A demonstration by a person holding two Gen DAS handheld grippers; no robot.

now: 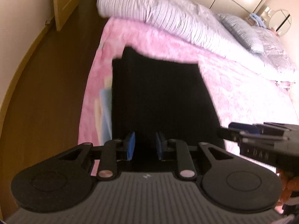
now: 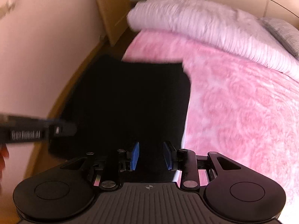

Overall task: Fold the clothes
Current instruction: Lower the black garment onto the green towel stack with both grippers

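**A:** Where is the garment?

**B:** A black garment [image 1: 158, 100] lies on the pink blanket [image 1: 243, 93] of a bed, near the bed's edge by the brown floor [image 1: 46, 74]. Its near end comes up toward both cameras. It is too dark and blurred to tell what kind of clothing it is.

**A:** And the grippers?

**B:** The left hand-held gripper [image 1: 145, 145] points down at the cloth, its blue pads [image 1: 130, 145] a narrow gap apart. Black fabric fills the gap, but I cannot tell whether the pads press on it. The right hand-held gripper [image 2: 151, 155] stands a little wider, also over black cloth, and its grip is just as unclear.

**A:** What else?

**B:** A folded striped quilt [image 1: 168, 16] lies across the blanket beyond the garment. Each gripper shows at the edge of the other's view, close beside it.
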